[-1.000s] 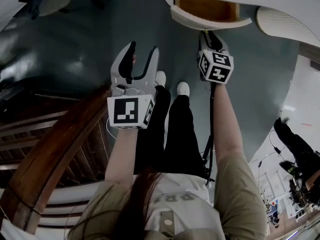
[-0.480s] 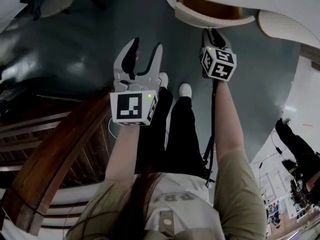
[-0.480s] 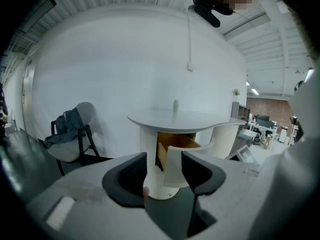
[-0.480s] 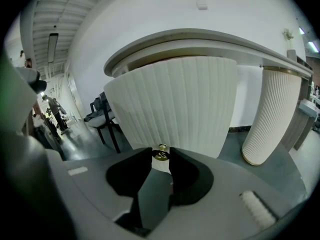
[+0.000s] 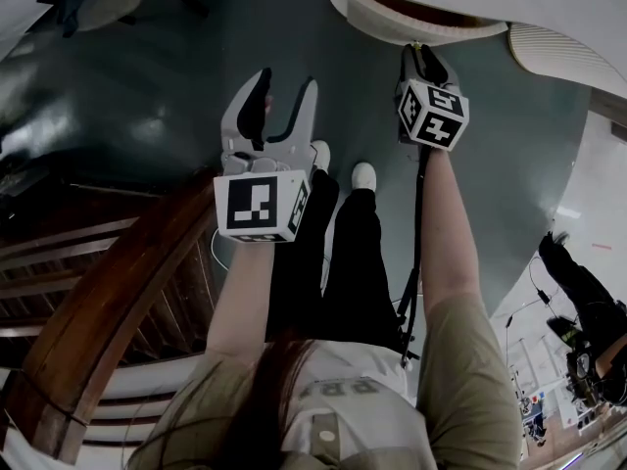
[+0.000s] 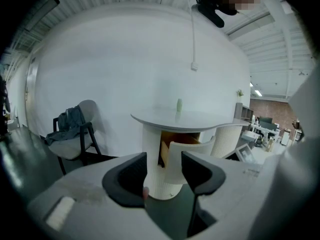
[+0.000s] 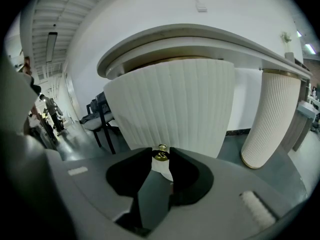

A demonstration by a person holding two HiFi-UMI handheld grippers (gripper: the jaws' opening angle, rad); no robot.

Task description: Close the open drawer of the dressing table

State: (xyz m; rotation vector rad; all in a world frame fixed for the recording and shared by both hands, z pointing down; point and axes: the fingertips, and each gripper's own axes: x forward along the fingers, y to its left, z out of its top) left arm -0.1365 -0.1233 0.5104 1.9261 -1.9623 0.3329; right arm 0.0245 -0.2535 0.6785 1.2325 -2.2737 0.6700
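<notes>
Right tongs (image 7: 160,154) clamped on drawer knob (image 7: 160,156)

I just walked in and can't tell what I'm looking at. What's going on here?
A person holding a gripper in each hand is closing the curved white drawer of a dressing table. The right gripper is closed on the drawer's brass knob. The drawer is not fully in yet: its wooden side shows in the left gripper view. The left gripper is open and empty, held away from the table.

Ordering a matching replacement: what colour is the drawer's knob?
The knob is brass gold, clearest in the right gripper view.
</notes>
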